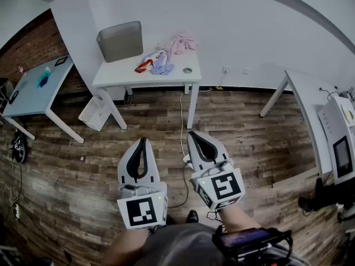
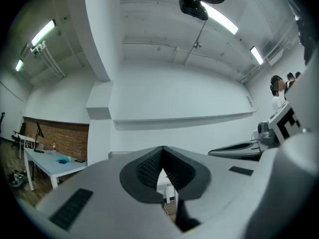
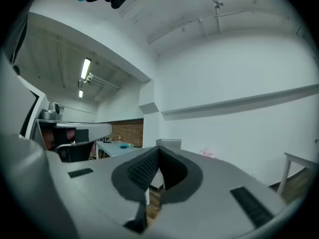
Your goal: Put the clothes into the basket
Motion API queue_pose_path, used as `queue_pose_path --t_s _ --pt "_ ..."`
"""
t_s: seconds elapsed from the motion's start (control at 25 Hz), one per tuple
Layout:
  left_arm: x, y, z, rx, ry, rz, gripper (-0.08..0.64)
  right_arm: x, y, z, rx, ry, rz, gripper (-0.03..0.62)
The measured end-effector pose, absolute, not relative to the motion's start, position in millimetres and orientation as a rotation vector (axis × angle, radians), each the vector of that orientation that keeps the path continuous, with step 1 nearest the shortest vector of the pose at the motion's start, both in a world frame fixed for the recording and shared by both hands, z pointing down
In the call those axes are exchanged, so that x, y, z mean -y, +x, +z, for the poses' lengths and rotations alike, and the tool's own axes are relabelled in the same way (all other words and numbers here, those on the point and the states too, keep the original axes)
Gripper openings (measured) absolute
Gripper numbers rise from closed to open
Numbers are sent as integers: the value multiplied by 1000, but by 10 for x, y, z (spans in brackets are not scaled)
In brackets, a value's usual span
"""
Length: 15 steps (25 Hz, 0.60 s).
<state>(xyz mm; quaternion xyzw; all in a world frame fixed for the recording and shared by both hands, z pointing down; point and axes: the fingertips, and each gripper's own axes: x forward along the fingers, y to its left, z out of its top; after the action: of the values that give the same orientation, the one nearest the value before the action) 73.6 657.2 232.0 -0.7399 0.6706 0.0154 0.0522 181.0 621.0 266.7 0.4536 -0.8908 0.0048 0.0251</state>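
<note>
Left gripper (image 1: 143, 141), white shell with black pads and a marker cube at the back, was held low in the head view, pointing level toward the far wall; its jaws were closed tip to tip, with nothing between them. Right gripper (image 1: 192, 134), same build, sat just beside it on the right, not touching it; jaws likewise closed and empty; the right gripper view showed the ribbed black pads meeting at the tip. Both were over the brown wood-plank floor (image 1: 249, 148), well short of the white rectangular table (image 1: 119, 75) against the wall. A loose heap of pink, lilac and red clothes (image 1: 165, 55) lay on that table's right half, far from either gripper. The grey rectangular basket (image 1: 121, 40) stood upright on the table's left rear corner, near the heap but apart from it; could not tell whether anything was inside. A thin white cable (image 1: 181, 118) ran down from the table and across the floor toward the grippers; a pale blue table (image 1: 33, 90) stood at the left by the red brick wall (image 1: 28, 49).
</note>
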Motion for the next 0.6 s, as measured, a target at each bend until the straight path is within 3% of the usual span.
queue_pose_path --t_s 0.6 --pt "-6665 637 2274 -2023 -2258 75 5 -6329 1669 2574 2819 1411 -46 5"
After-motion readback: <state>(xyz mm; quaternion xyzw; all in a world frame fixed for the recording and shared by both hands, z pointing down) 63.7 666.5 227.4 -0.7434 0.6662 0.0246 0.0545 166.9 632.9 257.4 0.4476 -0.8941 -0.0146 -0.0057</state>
